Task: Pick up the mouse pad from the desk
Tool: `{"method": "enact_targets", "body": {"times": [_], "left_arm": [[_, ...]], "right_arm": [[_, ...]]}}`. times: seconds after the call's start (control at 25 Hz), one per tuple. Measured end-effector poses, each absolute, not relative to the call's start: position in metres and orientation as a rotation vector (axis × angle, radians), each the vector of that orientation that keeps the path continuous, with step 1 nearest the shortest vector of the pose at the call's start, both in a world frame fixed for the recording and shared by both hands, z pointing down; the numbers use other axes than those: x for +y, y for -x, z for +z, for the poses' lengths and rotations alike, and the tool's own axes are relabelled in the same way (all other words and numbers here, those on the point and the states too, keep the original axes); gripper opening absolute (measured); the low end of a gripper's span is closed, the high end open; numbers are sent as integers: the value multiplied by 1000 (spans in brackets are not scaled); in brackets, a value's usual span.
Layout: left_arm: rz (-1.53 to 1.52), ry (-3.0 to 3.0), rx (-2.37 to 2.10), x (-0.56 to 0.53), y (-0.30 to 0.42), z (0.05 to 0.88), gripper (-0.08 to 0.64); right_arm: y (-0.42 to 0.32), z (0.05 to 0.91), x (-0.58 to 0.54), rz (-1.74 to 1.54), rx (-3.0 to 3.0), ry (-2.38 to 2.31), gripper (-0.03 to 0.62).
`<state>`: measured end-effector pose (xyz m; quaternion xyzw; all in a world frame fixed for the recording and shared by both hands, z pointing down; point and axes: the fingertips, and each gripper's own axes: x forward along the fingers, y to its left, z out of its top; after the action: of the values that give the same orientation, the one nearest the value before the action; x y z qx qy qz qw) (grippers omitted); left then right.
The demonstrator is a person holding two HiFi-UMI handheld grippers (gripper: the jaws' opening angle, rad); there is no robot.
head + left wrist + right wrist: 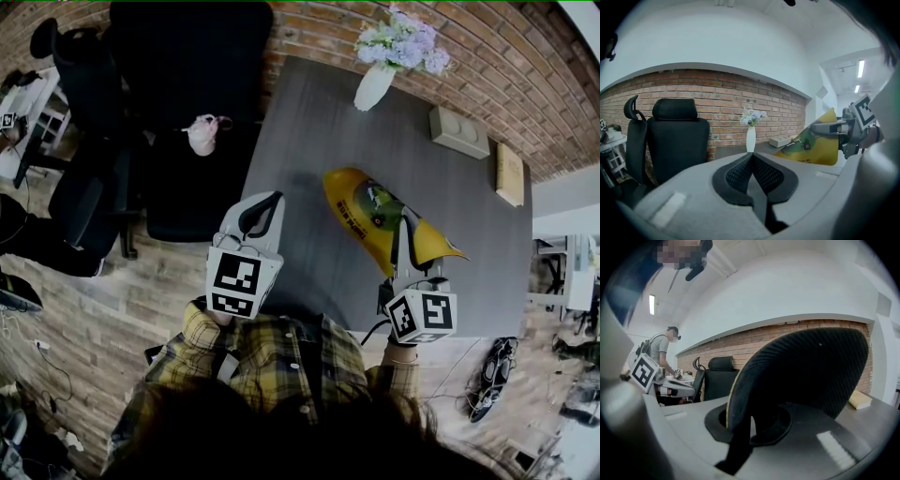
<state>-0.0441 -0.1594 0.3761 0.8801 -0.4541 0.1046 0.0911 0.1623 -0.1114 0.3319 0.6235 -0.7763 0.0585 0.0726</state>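
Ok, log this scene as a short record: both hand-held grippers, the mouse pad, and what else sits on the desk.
Left hand-held gripper: shut, empty
Right hand-held gripper: shut on mouse pad
Mouse pad: yellow top, black underside, raised at an angle over desk
Desk: dark grey, holds white vase of flowers, beige box
Beyond desk: black office chair, brick wall

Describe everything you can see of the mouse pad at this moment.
The mouse pad is a thin, flexible sheet with rounded ends. Its top is yellow with a green printed picture and dark lettering. Its underside is black and finely textured, with a yellow line along the rim. The right gripper is shut on one edge and holds the pad raised, tilted and slightly bent over the dark grey desk. Nothing else visibly touches it. Whether its far end meets the desk cannot be told.
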Motion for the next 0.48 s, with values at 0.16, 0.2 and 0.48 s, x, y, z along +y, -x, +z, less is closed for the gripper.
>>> {"method": "enact_targets", "body": {"times": [0.16,0.2,0.48], "left_arm": [[308,-2616,-1351,-161,45,375,-2],[307,-2615,-1351,-161,45,375,-2],[305,-2614,-1357,-162,45,375,-2]], "right_arm": [[-161,333,-113,178,-2332,-1866,14],[-161,333,-113,178,-2332,-1864,14],[-160,333,-113,179,-2332,-1854,14]]}}
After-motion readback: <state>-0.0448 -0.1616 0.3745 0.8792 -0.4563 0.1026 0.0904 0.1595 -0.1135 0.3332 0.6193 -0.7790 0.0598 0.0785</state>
